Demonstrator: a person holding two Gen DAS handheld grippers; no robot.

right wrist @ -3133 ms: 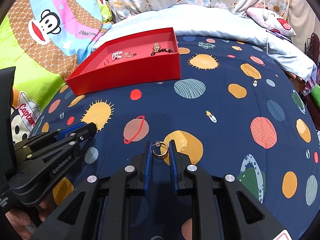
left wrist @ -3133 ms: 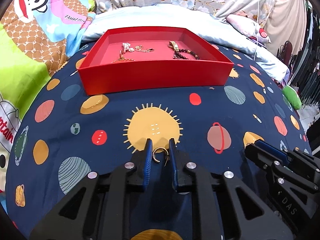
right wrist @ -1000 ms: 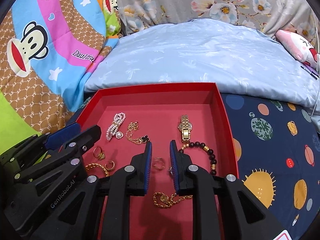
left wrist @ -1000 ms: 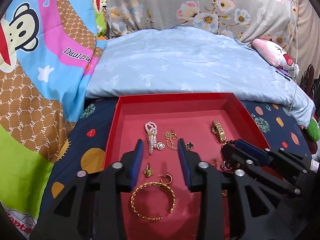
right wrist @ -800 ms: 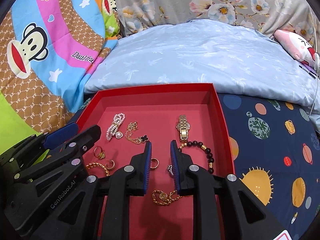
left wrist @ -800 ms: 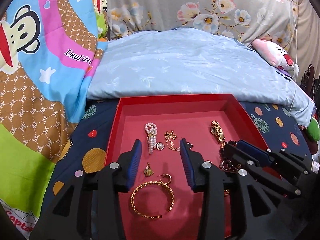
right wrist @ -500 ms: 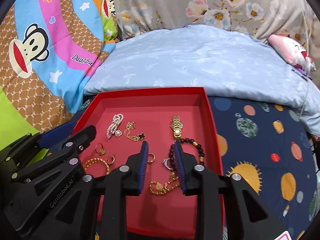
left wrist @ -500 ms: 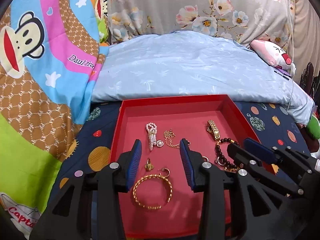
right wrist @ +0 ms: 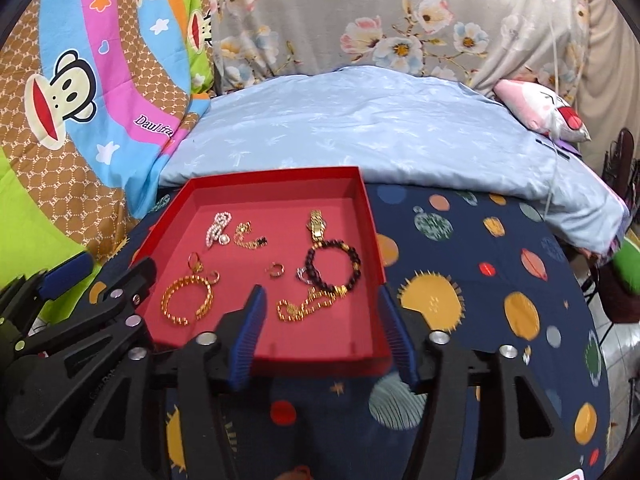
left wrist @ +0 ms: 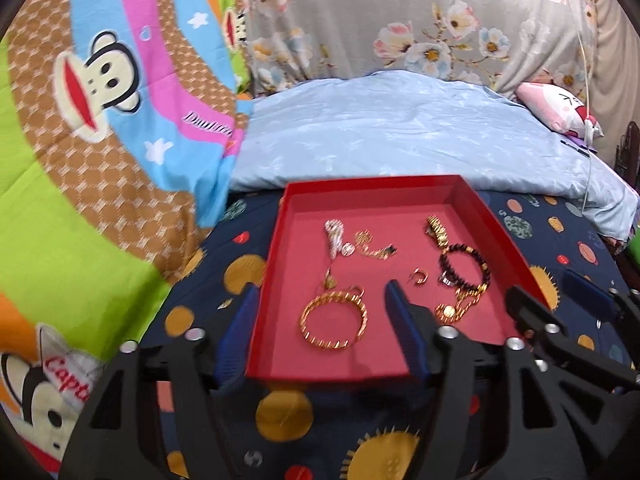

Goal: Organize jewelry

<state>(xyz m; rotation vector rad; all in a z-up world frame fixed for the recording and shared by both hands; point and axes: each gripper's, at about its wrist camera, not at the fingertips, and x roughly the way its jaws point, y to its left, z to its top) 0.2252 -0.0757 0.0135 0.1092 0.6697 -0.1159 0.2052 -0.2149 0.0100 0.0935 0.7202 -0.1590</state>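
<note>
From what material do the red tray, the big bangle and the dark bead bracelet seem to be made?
Red tray: probably cardboard, matte, with thin straight folded walls.
Big bangle: gold-coloured metal, shiny and ribbed; plated or solid, I cannot tell.
Dark bead bracelet: glossy round beads, maybe stone, wood or glass.

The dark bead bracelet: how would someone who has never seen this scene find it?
Look in the red tray on the planet-print bedspread, at its right side. The dark bead bracelet lies there as an open loop just below the gold watch. It is the only dark piece among the gold and pearl ones.
</note>
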